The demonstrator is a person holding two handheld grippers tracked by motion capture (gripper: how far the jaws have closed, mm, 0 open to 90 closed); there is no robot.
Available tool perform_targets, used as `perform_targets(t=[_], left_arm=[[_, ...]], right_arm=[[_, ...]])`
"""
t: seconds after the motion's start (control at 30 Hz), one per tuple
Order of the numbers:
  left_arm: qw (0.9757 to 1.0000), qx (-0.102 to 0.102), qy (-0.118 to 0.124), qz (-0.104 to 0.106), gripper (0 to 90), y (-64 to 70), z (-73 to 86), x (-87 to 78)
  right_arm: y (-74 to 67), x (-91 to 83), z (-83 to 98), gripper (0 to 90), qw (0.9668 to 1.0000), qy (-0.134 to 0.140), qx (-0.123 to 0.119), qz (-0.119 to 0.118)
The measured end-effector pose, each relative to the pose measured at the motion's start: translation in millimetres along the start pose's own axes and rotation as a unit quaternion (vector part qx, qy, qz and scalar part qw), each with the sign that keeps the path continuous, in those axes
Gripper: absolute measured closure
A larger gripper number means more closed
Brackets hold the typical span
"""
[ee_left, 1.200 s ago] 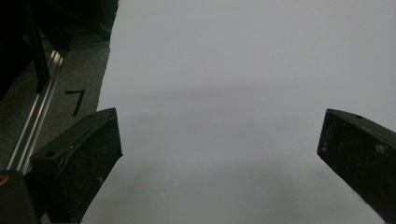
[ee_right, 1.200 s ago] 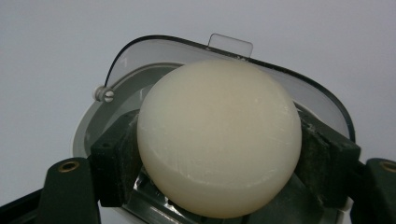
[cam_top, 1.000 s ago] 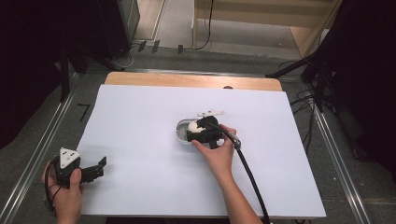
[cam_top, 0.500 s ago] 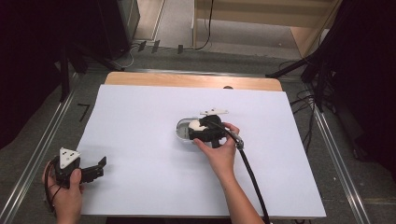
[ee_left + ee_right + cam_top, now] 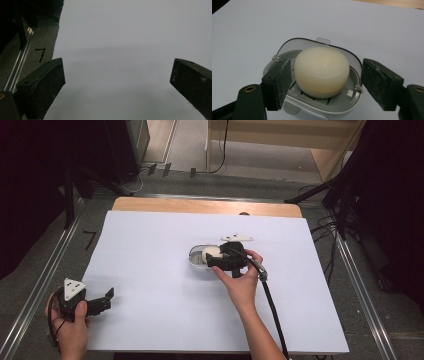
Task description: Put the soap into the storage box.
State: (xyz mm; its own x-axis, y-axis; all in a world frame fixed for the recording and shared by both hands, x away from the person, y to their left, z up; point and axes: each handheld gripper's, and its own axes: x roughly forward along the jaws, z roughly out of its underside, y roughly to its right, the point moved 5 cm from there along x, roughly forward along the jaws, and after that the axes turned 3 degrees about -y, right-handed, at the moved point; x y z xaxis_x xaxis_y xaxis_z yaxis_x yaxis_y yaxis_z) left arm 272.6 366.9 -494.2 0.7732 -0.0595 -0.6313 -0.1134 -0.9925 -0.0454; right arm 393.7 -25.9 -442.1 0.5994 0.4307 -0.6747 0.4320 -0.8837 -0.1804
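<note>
Right tongs [image 5: 324, 85] gripping cream soap [image 5: 322, 71] over open grey soap box [image 5: 352, 100], left tongs [image 5: 117, 82] open above white sheet [image 5: 125, 37].

Table [image 5: 150, 205]: wooden top, pale light-brown, its bare wood showing as a strip along the far edge. White sheet [image 5: 150, 270]: covers nearly the whole tabletop, flat and smooth, reaching the near edge and both sides. Soap case [image 5: 197, 261]: grey and white, oval, lid hinged open, standing on the sheet near its middle. Soap bar [image 5: 322, 71]: cream, rounded, lying on the slatted tray inside the case.
</note>
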Motion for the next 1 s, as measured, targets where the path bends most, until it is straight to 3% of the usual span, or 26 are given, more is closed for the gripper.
perform_targets(t=[0.33, 1.0], left_arm=[[1.0, -0.001, 0.0, 0.0, 0.3, 0.0, 0.0, 0.1], [1.0, 0.001, 0.002, -0.001, 0.3, 0.1, 0.0, -0.1]], right_arm=[[9.0, -11.9, 1.9, 23.5, 0.9999, 0.012, -0.002, 0.003], [58.2, -44.3, 22.5, 18.7, 0.9993, 0.032, 0.013, 0.016]])
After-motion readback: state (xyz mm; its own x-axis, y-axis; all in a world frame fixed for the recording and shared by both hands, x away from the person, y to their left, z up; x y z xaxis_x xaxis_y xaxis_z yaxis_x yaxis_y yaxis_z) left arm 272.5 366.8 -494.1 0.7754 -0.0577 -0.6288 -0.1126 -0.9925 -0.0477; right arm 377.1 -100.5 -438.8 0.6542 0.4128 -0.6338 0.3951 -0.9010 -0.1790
